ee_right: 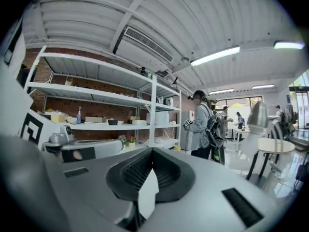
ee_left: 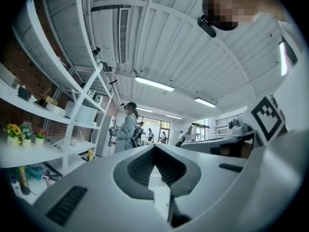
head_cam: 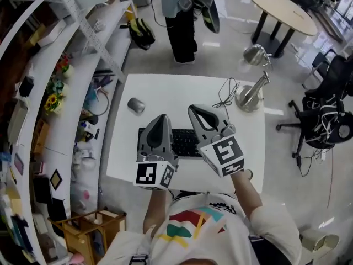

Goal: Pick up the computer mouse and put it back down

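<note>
Holding both grippers above the white table, I have nothing in either of them. My left gripper has its jaws pressed together at the tips with only air behind them. My right gripper is the same, jaws closed tight on nothing. The two hang side by side over the black keyboard, with their marker cubes turned back toward my chest. They point out across the room rather than down at the desk.

The computer mouse, a grey one, lies on the table beyond the keyboard's left end, near the table's left edge. It is apart from both grippers and nothing touches it.

At the far right corner of the table stands a metal desk lamp, with a thin dark cable looped just beside its base. To my left run curved white shelves crowded with small things. Past the table's far edge a person in dark trousers stands. A round table sits further off, and a black office chair is at my right.
</note>
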